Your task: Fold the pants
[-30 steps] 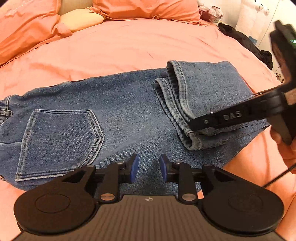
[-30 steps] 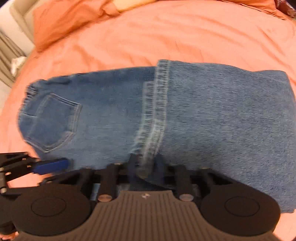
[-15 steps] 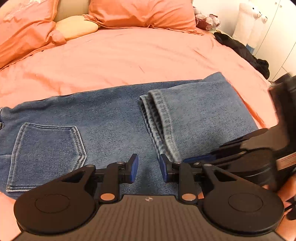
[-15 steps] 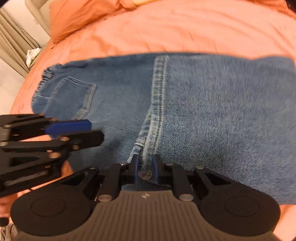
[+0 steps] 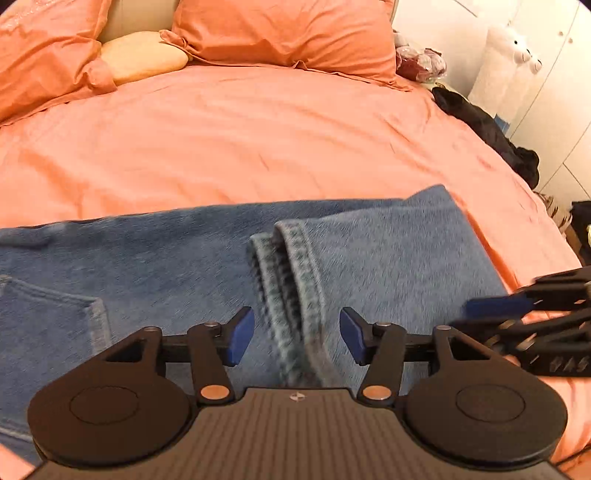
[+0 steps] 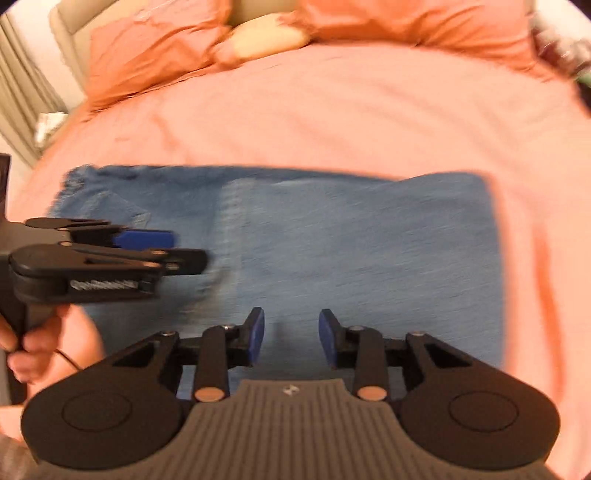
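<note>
Blue jeans [image 5: 166, 258] lie flat on the pink bed, legs folded back so the hem cuffs [image 5: 291, 280] rest mid-length on top. The back pocket [image 5: 48, 325] is at the left. My left gripper [image 5: 297, 336] is open, its blue pads either side of the cuffs, just above them. My right gripper [image 6: 291, 336] is open and empty over the folded leg part [image 6: 369, 251]. The left gripper also shows in the right wrist view [image 6: 147, 240], and the right gripper in the left wrist view [image 5: 495, 306]. The right wrist view is blurred.
Pink pillows [image 5: 288, 33] and a pale cushion [image 5: 144, 55] lie at the bed's head. Dark clothing [image 5: 487, 129] hangs off the right bed edge. A white plush toy [image 5: 509, 62] stands by white cupboards at the right.
My right gripper let go of the hem cuffs and opened, pulling back to the right. My left gripper opened wider and moved right, over the cuffs.
</note>
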A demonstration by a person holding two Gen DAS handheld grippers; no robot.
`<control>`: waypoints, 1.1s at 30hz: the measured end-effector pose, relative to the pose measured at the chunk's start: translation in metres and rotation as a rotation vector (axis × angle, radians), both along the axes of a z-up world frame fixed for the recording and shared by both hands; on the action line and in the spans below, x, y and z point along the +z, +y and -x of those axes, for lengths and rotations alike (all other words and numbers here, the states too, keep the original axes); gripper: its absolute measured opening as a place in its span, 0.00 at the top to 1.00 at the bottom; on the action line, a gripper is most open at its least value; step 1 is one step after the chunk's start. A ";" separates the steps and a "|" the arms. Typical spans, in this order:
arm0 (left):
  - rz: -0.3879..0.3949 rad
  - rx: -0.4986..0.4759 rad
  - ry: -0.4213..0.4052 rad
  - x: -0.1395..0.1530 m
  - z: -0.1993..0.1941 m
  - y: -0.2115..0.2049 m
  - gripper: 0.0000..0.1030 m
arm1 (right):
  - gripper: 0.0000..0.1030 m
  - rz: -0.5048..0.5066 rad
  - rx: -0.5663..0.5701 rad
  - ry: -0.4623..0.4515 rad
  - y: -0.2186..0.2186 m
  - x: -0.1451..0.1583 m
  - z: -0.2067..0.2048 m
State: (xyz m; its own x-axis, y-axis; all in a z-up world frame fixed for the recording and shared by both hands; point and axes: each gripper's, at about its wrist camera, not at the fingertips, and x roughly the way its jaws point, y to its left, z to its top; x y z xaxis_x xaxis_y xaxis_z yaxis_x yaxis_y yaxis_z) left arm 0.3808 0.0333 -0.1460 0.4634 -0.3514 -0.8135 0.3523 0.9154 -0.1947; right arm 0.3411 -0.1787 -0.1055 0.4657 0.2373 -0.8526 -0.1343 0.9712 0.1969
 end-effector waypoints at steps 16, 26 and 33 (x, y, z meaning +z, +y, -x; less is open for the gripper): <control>-0.213 0.025 0.036 -0.017 -0.041 -0.050 0.97 | 0.87 0.100 -0.080 -0.084 -0.108 -0.007 -0.033; -0.312 -0.018 0.062 -0.034 -0.044 -0.049 1.00 | 0.87 0.070 -0.128 -0.011 -0.094 -0.073 -0.106; -0.258 -0.024 0.036 -0.016 -0.030 -0.034 0.95 | 0.92 0.162 -0.079 -0.051 -0.079 -0.058 -0.098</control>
